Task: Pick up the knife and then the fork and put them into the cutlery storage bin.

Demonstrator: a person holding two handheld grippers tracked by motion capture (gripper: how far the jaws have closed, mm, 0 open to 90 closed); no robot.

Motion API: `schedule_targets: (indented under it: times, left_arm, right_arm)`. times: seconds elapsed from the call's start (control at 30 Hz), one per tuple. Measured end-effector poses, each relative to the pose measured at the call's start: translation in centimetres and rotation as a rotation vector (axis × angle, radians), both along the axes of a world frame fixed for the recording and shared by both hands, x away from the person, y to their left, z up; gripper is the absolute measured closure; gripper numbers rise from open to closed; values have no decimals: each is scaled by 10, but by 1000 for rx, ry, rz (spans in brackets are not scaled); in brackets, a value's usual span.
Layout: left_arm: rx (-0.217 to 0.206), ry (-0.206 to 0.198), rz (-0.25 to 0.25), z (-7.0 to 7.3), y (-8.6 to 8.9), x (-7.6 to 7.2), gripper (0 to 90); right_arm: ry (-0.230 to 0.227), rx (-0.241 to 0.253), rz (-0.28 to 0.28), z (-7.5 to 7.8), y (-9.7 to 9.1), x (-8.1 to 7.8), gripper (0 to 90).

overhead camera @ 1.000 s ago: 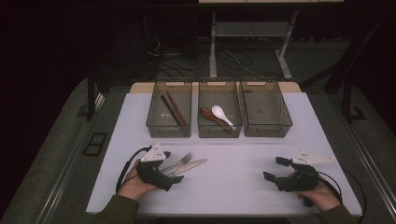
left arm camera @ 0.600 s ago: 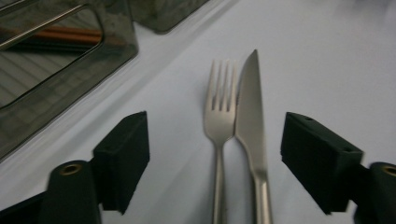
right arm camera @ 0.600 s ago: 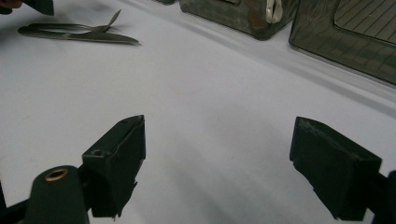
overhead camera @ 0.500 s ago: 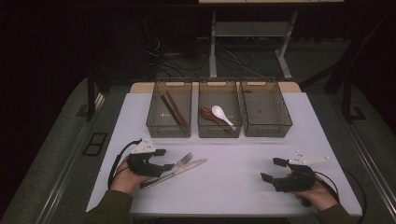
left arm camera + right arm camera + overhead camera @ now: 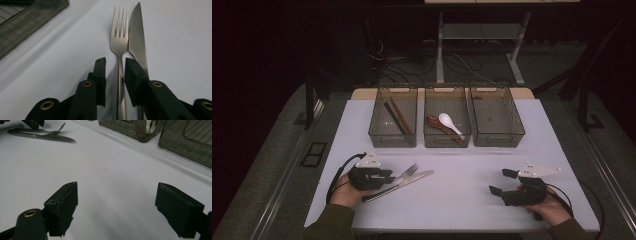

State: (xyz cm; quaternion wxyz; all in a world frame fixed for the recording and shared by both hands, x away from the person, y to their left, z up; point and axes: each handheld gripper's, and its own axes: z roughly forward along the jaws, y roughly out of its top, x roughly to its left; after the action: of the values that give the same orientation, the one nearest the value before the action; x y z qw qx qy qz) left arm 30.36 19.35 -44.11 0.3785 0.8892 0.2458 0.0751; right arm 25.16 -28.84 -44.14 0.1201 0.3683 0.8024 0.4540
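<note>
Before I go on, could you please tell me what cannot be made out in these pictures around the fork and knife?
- Silver metal fork: in the left gripper view its handle end runs off the bottom edge; whether the left claw already presses it is unclear.
- Silver table knife: in that view its handle hides behind a black jaw.
- Contents of the right-hand clear plastic bin: too dim in the high view to tell.

Dim room, dark surround; table [image 5: 492, 165] top alone lit, pale lilac cast, light from above. High view soft, slightly grainy. Left gripper view: fork [image 5: 120, 37] sharp with mild sheen, near jaws blurred, faint shadows beneath. Right gripper view: near jaws soft, far bins [image 5: 185, 137] blurred, edges darker.
</note>
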Motion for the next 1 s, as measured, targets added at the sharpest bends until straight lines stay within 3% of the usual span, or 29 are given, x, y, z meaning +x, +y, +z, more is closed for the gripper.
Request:
schedule_targets:
  times: [0.33, 0.4, 0.87, 1.0]
  left_arm:
    - [6, 18, -9, -5, 0, -2, 777]
    - [26, 1, -26, -5, -1, -3, 783]
    - [47, 27, -19, -2, -5, -2, 843]
    - [35, 35, -3, -2, -4, 0, 846]
  right_arm:
    - [-5, -9, -2, 0, 0, 0, 185]
    - [-4, -11, 0, 0, 0, 0, 185]
    - [3, -13, 6, -1, 0, 1, 185]
    - [14, -14, 1, -2, 0, 1, 185]
